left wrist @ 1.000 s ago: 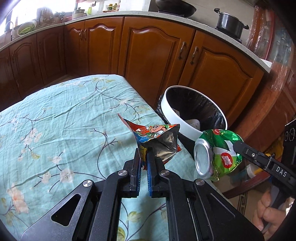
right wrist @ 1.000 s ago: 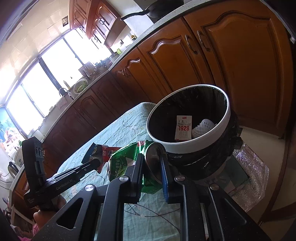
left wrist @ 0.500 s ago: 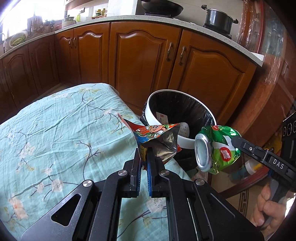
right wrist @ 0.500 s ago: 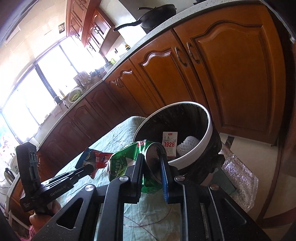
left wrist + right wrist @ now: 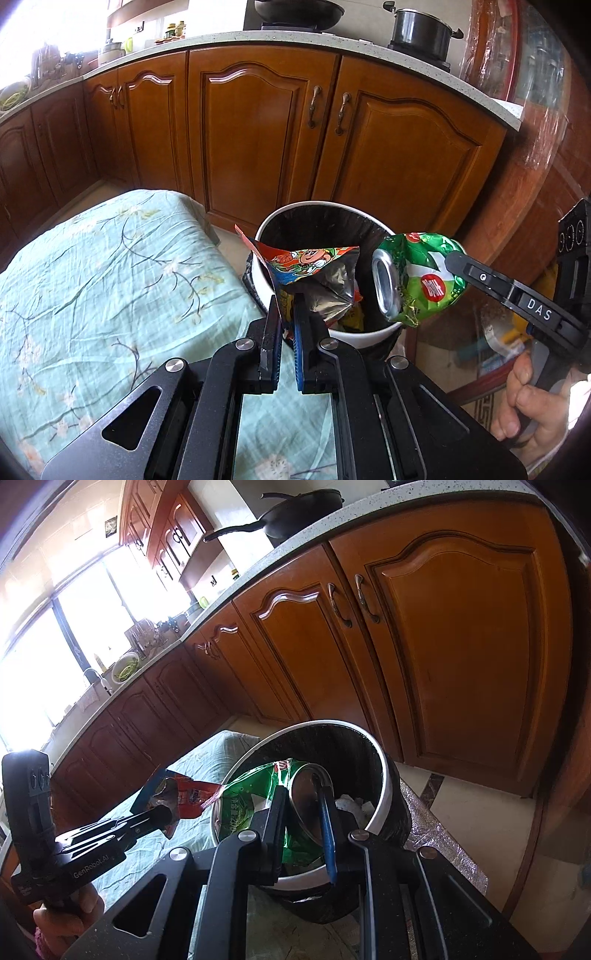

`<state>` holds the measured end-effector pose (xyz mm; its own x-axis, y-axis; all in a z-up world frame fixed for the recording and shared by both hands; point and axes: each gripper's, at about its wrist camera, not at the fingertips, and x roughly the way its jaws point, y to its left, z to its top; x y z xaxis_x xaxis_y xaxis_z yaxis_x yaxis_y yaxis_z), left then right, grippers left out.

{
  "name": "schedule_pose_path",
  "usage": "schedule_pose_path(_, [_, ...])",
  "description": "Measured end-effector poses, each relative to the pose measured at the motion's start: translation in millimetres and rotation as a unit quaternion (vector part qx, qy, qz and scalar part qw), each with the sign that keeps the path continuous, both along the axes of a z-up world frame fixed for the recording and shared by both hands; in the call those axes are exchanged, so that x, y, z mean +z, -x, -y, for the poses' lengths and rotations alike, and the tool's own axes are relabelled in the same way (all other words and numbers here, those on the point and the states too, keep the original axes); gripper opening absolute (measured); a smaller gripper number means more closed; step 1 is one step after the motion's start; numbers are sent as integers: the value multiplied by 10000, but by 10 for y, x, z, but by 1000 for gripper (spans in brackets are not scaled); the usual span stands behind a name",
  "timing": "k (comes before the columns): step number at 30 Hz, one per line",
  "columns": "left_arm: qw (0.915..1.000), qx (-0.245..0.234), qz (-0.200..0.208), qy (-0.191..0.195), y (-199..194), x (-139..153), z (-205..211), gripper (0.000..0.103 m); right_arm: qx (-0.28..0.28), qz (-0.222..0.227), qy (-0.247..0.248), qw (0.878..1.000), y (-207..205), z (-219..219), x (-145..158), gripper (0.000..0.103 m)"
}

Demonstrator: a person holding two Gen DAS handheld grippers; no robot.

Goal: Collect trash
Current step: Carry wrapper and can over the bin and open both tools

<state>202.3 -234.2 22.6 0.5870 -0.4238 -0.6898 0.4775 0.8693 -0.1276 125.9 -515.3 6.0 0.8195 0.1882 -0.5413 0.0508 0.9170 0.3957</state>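
Left gripper [image 5: 286, 314] is clamping a wrapper [image 5: 314, 273], right gripper [image 5: 301, 808] is clamping a crushed can [image 5: 258, 805], both hanging over the bin [image 5: 369, 334].

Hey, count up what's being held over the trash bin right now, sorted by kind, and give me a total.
Snack wrappers: 1, the red wrapper pinched in the left gripper.
Crushed cans: 1, the green can clamped in the right gripper.
Total: 2, both held at the bin.
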Motion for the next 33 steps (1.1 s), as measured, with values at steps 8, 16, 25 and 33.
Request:
schedule_pose_path(8, [9994, -163, -193, -227, -327, -122, 349, 5, -6, -242, 256, 9994, -266, 21, -114, 17])
schedule_pose_path(16, [9986, -185, -302, -402, -455, -196, 496, 34, -68, -242, 75, 9997, -286, 120, -139, 39])
schedule_pose_path(25, [9998, 48, -120, -127, -287, -138, 220, 60, -139, 123, -166, 9997, 8, 38, -95, 77])
schedule_pose_path(33, [9977, 532, -104, 404, -26, -138, -266, 77, -165, 370, -297, 9987, 379, -246, -133, 99])
